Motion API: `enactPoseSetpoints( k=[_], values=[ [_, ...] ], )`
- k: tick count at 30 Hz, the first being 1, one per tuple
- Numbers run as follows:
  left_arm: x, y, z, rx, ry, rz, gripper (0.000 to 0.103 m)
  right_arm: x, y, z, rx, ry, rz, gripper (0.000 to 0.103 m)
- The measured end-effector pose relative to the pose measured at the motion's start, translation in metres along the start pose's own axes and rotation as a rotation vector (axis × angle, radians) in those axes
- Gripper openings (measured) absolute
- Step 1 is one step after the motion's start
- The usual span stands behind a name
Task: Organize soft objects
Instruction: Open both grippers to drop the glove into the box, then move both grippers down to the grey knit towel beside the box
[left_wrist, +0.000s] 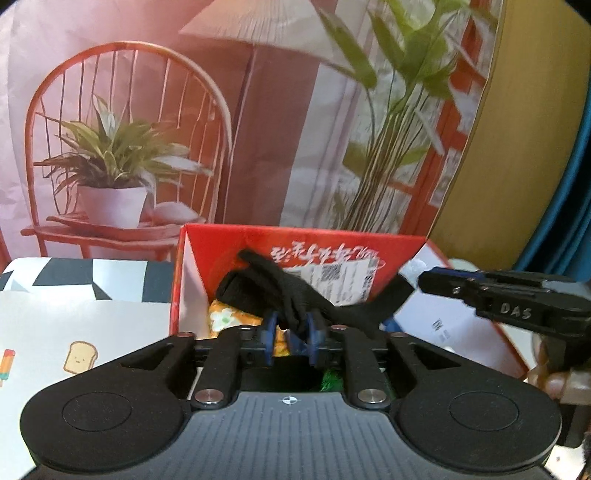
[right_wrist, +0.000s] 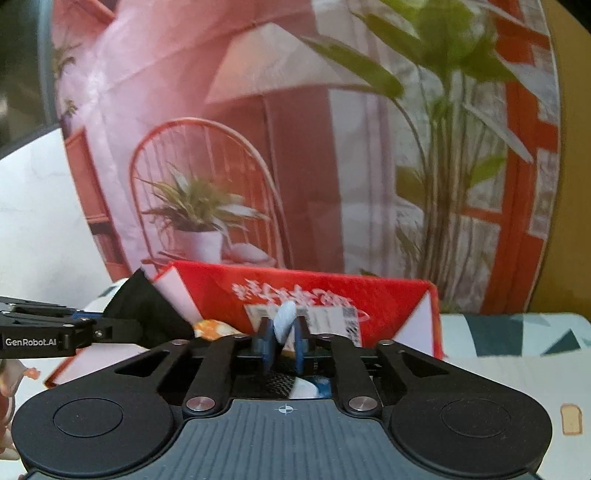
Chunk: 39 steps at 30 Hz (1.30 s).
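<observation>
Both tongs loaded, both over the red box (left_wrist: 369, 240).

Left gripper (left_wrist: 291, 332): jaws nearly together, pinching a black fabric piece (left_wrist: 295, 295) at a bunched fold. The rest drapes over the box opening, 1 end trailing toward the right gripper (left_wrist: 402, 291), which comes in from the side.

Right gripper (right_wrist: 284, 341): jaws close together on a pale blue soft item (right_wrist: 286, 317), a small tuft poking up between the pads. We can't tell what it is, since most of it hangs hidden below the fingers.

An orange-and-white patterned item (left_wrist: 225, 317) already lies in the box.

Handling, our read:
- Black fabric: light, fully limp, no stiffness. It'll sag and swing, and loose ends can snag on the box rim. Pinch at a gathered fold, as now, not a single edge layer.
- Blue item: light and compressible. The thin pinch looks marginal, so it could slip, and a deeper bite on bunched material would be safer.
- Nothing fragile, so squeeze force isn't a concern.
</observation>
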<state>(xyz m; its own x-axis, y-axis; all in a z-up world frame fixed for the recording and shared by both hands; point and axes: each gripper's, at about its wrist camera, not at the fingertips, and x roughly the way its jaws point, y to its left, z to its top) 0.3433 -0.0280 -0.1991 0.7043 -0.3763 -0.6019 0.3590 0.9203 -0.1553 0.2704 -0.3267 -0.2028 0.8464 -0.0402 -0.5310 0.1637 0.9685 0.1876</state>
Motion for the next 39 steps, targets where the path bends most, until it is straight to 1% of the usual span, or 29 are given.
enactPoseSetpoints(
  k=[1,2,3,4,5,6,7,8,9,10,11,12,14,15,20,25,28,32,37,39],
  values=[
    [0.001,0.001,-0.001,0.004,0.006,0.001,0.046,0.000,-0.003,-0.001,0.009,0.001,-0.007,0.018],
    [0.002,0.002,-0.001,0.008,0.008,0.001,0.053,-0.001,-0.005,-0.003,0.019,0.000,-0.012,0.019],
    [0.000,0.002,-0.002,0.013,0.002,0.001,0.060,-0.003,-0.008,-0.004,0.027,-0.001,-0.018,0.021],
    [-0.003,0.002,-0.002,0.019,-0.005,0.004,0.064,-0.004,-0.010,-0.004,0.033,-0.003,-0.025,0.024],
    [-0.005,0.001,-0.002,0.025,-0.008,0.007,0.066,-0.007,-0.011,-0.005,0.037,-0.007,-0.031,0.033],
    [-0.007,0.000,-0.002,0.030,-0.011,0.011,0.071,-0.010,-0.012,-0.006,0.040,-0.014,-0.033,0.045],
    [-0.010,0.000,-0.001,0.036,-0.015,0.013,0.078,-0.013,-0.012,-0.007,0.043,-0.021,-0.035,0.051],
    [-0.014,-0.002,-0.002,0.042,-0.021,0.016,0.081,-0.017,-0.011,-0.008,0.044,-0.029,-0.041,0.060],
    [-0.018,-0.003,-0.002,0.049,-0.030,0.019,0.089,-0.020,-0.010,-0.008,0.044,-0.037,-0.043,0.066],
    [-0.022,-0.005,-0.002,0.056,-0.038,0.024,0.094,-0.024,-0.009,-0.009,0.041,-0.046,-0.043,0.070],
    [-0.028,-0.007,-0.003,0.063,-0.049,0.027,0.096,-0.028,-0.007,-0.010,0.036,-0.055,-0.044,0.080],
    [-0.032,-0.008,-0.003,0.068,-0.053,0.027,0.098,-0.033,-0.004,-0.010,0.030,-0.066,-0.050,0.093],
    [-0.041,-0.011,-0.006,0.077,-0.059,0.029,0.101,-0.043,0.001,-0.012,0.019,-0.094,-0.060,0.102],
    [-0.044,-0.012,-0.007,0.081,-0.062,0.031,0.103,-0.047,0.003,-0.012,0.013,-0.105,-0.065,0.103],
    [-0.064,-0.015,-0.018,0.081,-0.071,0.054,0.103,-0.066,0.016,-0.021,-0.013,-0.121,-0.098,0.103],
    [-0.082,-0.012,-0.033,0.070,-0.075,0.071,0.103,-0.087,0.026,-0.036,-0.018,-0.152,-0.136,0.103],
    [-0.092,-0.007,-0.042,0.061,-0.073,0.087,0.103,-0.099,0.030,-0.049,-0.028,-0.160,-0.135,0.103],
    [-0.104,-0.001,-0.059,0.052,-0.089,0.115,0.103,-0.113,0.034,-0.065,-0.020,-0.139,-0.088,0.103],
    [-0.102,0.006,-0.081,0.070,-0.049,0.140,0.103,-0.123,0.038,-0.091,-0.011,-0.118,-0.110,0.103],
    [-0.099,0.009,-0.091,0.067,-0.032,0.135,0.103,-0.124,0.035,-0.104,0.009,-0.084,-0.089,0.103]
  ],
)
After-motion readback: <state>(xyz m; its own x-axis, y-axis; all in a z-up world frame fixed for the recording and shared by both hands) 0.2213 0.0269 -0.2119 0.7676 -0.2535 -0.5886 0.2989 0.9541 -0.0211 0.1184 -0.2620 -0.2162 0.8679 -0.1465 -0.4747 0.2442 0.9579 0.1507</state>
